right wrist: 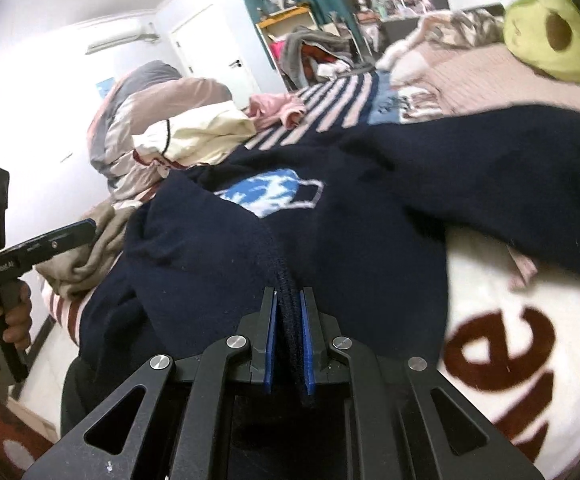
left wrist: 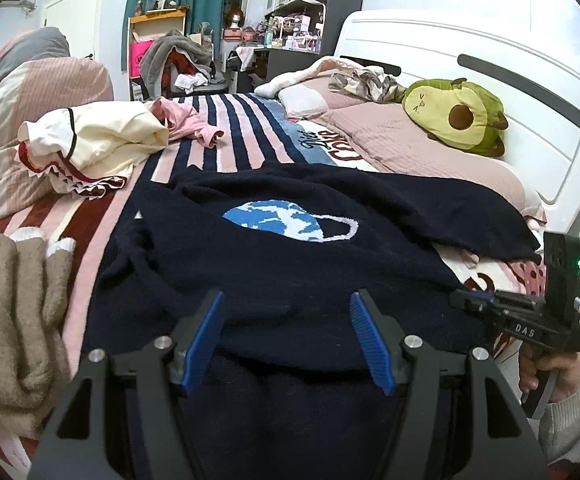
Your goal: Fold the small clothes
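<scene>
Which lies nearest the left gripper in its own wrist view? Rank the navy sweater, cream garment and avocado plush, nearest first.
From the left gripper:
1. Navy sweater, directly beneath the open jaws.
2. Cream garment, farther back on the left.
3. Avocado plush, far right by the headboard.

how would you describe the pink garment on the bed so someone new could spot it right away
Start at the bed with its navy-and-pink striped blanket. At its far end, past the navy sweater with the blue globe, lies a cream garment; the pink garment sits crumpled right beside it. It is the only plain pink, small, ruffled piece there.
</scene>
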Tool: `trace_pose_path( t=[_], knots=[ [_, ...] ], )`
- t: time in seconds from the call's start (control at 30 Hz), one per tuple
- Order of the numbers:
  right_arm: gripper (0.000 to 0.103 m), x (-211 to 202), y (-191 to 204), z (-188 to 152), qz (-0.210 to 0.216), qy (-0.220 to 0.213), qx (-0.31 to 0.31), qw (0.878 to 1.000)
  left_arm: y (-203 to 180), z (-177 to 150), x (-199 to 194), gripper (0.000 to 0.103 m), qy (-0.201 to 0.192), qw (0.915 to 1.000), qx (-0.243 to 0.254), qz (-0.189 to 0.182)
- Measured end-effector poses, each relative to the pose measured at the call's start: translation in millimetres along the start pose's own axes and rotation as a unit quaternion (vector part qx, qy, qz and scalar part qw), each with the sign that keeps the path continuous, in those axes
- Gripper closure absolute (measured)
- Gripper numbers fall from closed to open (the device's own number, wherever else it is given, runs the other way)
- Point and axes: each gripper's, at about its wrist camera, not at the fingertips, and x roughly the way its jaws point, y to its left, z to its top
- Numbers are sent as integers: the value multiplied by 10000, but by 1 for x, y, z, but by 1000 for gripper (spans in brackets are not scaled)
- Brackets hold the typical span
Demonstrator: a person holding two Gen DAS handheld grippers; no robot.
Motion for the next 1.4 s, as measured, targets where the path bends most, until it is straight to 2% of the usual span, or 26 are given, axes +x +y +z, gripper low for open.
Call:
trace_pose_path(
  t=[0.17,0.33,0.43,0.47,0.53,0.7,0.8,0.9,1.07,1.17,1.33,1.4],
  knots=[
    [97,8,1,-11,-76,370,-71,9993,6,-4,-1,41,-34,10000,-54,31],
    [96,6,2,-11,-125,473,-39,9988,16,-9,-4,35,-59,9999,-85,69],
    [86,8,2,-10,-324,606,-77,9976,21,-13,-8,34,-103,9999,-40,109],
    [76,7,1,-9,-401,601,-72,9974,22,-14,-10,33,-123,9999,-38,99],
    [69,2,-3,-7,-546,525,-2,9971,25,-14,-13,32,-168,9998,-46,71],
    [69,-20,-20,4,-748,247,251,9966,34,-17,-16,31,-157,9997,-92,146],
    [69,-23,-13,11,-722,240,130,9970,51,-27,-18,31,-114,9988,-169,450],
    [69,-8,3,17,-601,431,-94,9972,73,-36,-20,31,-89,9966,-242,779],
    [69,27,26,28,-432,685,-404,9959,110,-37,-16,31,-69,9945,-207,1025],
    [69,51,37,37,-382,837,-545,9943,122,-32,-7,31,-102,9943,-63,1060],
    [69,84,45,56,-316,1092,-709,9910,140,-18,30,32,-23,9944,200,1034],
    [69,97,45,65,-182,1253,-819,9886,144,-13,44,36,34,9948,276,980]
  ],
)
